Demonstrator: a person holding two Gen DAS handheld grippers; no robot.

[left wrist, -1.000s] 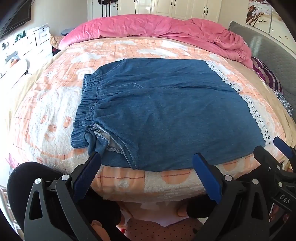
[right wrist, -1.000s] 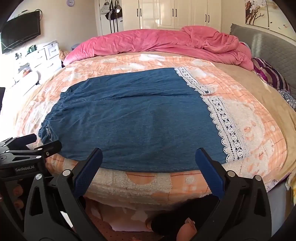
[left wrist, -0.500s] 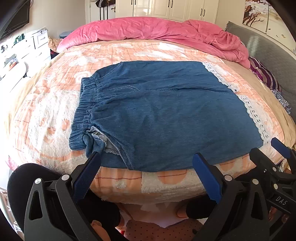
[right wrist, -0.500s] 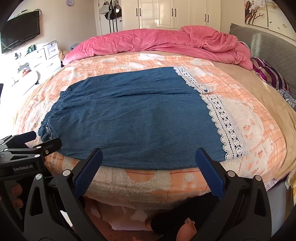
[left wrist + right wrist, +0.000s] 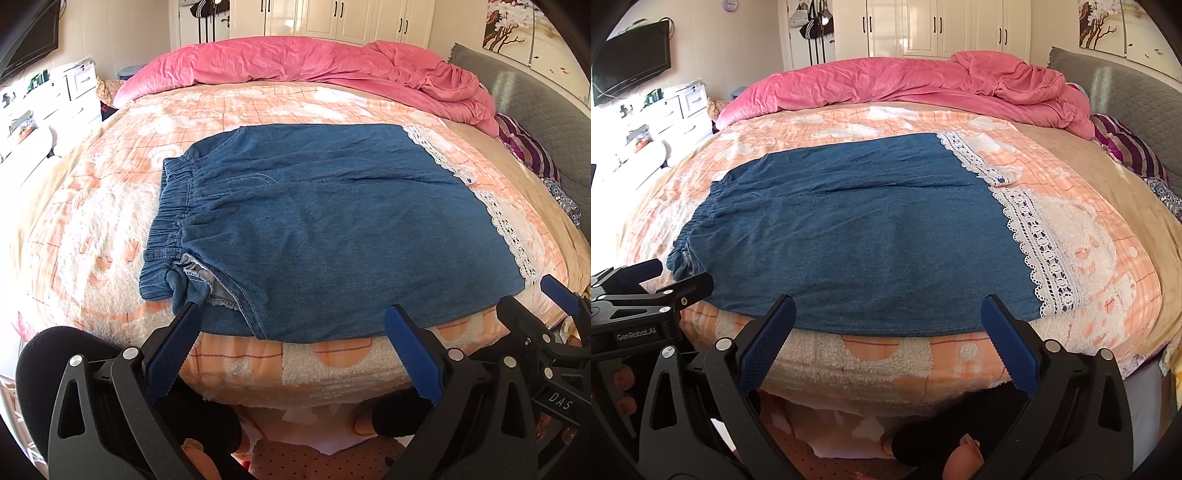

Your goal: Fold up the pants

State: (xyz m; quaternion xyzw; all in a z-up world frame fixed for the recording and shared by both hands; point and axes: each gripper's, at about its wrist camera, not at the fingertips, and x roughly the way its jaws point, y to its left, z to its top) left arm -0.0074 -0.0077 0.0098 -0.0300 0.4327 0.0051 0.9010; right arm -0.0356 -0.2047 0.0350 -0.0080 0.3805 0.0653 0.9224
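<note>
Blue denim pants [image 5: 325,229] lie flat on the bed, elastic waistband [image 5: 168,218] to the left and white lace hems [image 5: 506,229] to the right. They also show in the right wrist view [image 5: 857,236], lace hem [image 5: 1041,251] at right. My left gripper [image 5: 291,325] is open and empty, hovering at the pants' near edge close to the waistband corner. My right gripper [image 5: 886,314] is open and empty at the near edge, closer to the hem. Each gripper shows in the other's view, the right one [image 5: 554,306] and the left one [image 5: 646,280].
The pants rest on a peach and white fleece blanket [image 5: 92,229]. A pink duvet [image 5: 295,62] is bunched at the far side. A grey headboard [image 5: 1126,96] and striped pillow [image 5: 1126,151] are at right. White drawers [image 5: 683,110] stand at left.
Both grippers have drawn back slightly and risen a little; the pants sit a bit farther and lower in both views. The pants have not moved.
</note>
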